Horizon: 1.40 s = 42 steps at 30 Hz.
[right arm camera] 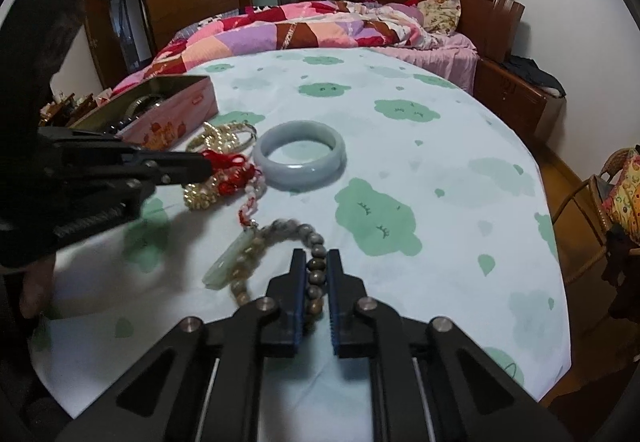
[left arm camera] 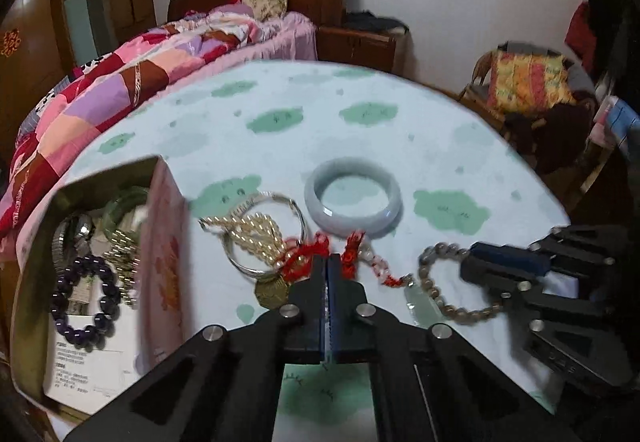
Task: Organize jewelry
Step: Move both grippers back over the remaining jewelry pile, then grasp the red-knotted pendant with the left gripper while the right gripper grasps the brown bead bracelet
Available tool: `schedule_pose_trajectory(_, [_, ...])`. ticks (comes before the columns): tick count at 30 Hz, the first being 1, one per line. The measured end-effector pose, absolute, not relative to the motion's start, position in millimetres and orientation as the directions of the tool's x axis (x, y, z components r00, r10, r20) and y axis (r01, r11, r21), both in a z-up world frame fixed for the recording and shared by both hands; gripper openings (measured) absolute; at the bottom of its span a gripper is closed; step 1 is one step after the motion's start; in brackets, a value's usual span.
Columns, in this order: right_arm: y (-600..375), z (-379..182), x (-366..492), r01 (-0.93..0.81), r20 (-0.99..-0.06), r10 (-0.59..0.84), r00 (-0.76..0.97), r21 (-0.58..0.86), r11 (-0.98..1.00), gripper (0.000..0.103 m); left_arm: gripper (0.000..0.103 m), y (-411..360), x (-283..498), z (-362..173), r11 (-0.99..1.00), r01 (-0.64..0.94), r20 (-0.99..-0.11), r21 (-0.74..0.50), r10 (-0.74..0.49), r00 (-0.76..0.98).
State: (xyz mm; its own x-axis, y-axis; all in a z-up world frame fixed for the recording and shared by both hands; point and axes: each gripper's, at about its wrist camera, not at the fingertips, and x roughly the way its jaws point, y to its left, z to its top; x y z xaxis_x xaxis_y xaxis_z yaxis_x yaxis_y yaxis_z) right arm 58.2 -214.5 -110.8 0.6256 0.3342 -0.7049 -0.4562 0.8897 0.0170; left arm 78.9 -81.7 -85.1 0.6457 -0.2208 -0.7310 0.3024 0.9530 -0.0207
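With the right hand-held gripper [right arm camera: 316, 262] pinching the brown bead bracelet [right arm camera: 280, 238] mid-table and the left hand-held gripper [left arm camera: 328, 262] clamped shut at the red cord [left arm camera: 304, 262], lift slowly (the strands look tangled) toward the tin [left arm camera: 160, 242] at the table's left edge.

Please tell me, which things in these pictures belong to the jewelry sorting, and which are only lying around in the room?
Job: pink box; jade bangle; brown bead bracelet, pinched by right tool; red cord at shut left tool; gold beads.

Lying about: quilt; pillow; chair.
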Motion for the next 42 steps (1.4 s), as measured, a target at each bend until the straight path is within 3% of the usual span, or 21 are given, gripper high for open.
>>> schedule_pose_trajectory(13, [-221, -72, 51, -0.441, -0.619, 0.360, 0.698, 0.024, 0.897, 0.012, 0.000, -51, 48, -22, 0.960, 0.271, -0.604, -0.072, -0.258, 0.754])
schedule_pose_trajectory(42, [-186, -29, 51, -0.507, -0.536, 0.443, 0.718, 0.033, 0.862, 0.012, 0.000, 12, 30, 4, 0.983, 0.149, -0.536, -0.106, -0.182, 0.824])
